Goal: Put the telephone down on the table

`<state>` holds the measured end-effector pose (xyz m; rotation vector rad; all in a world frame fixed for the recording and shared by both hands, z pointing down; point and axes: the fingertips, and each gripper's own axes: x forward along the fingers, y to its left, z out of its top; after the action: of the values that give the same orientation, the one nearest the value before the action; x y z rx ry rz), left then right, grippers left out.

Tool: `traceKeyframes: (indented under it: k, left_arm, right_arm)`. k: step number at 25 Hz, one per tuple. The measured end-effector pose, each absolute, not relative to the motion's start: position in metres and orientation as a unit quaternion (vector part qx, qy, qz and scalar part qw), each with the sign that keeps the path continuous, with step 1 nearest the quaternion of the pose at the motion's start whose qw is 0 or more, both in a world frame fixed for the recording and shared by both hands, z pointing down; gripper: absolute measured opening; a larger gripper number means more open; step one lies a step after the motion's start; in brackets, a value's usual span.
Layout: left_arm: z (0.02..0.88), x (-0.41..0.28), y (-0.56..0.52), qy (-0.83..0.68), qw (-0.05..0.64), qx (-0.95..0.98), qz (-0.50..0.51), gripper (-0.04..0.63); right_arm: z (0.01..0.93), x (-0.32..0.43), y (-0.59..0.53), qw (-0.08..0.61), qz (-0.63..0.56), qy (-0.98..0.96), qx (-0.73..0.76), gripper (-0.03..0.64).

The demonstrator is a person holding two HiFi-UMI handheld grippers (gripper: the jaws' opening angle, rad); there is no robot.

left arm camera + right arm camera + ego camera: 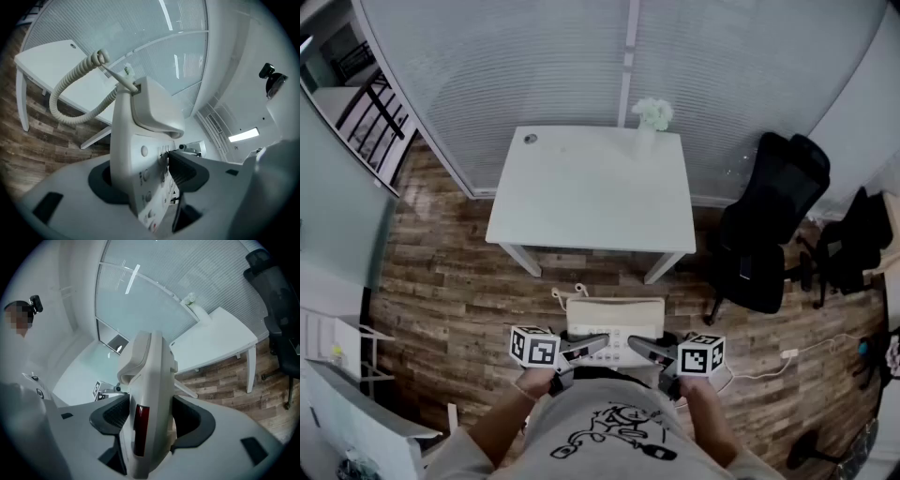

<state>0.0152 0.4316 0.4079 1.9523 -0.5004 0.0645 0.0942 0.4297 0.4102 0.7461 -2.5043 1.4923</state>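
text: none legible | telephone point(140, 154) keys: markings too blurred | shirt point(614, 436) print: drawing, no readable words

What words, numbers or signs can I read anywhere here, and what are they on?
No text can be read in any view.
telephone: small print beside its buttons, too blurred to read.
shirt: a black drawing, no words that can be made out.
marker cubes: black-and-white square patterns, no letters or numbers.
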Motion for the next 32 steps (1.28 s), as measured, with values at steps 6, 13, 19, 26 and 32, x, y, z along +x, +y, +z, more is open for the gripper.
traceKeyframes:
  k: [6,13,19,26,32]
  left_arm:
    - [0.408,0.022,0.431,-0.211,0.53,0.82,0.033,0.253]
    - [0.409,0.031,0.427,-0.214,0.531,0.819,0.028,0.255]
    - [0.405,0.037,0.423,-0.215,0.527,0.822,0.027,0.255]
    - [0.406,0.04,0.412,-0.215,0.523,0.824,0.027,0.256]
    - [0.408,0.036,0.397,-0.215,0.525,0.823,0.024,0.258]
  right_arm:
    - [0.41,0.101,0.43,0.066,0.497,-0.829,0.248,0.295]
    - [0.412,0.11,0.426,0.064,0.497,-0.83,0.245,0.296]
    - [0.408,0.115,0.423,0.062,0.493,-0.833,0.244,0.296]
    - [0.408,0.119,0.411,0.059,0.491,-0.833,0.248,0.295]
    - [0.408,0.114,0.396,0.062,0.489,-0.834,0.247,0.295]
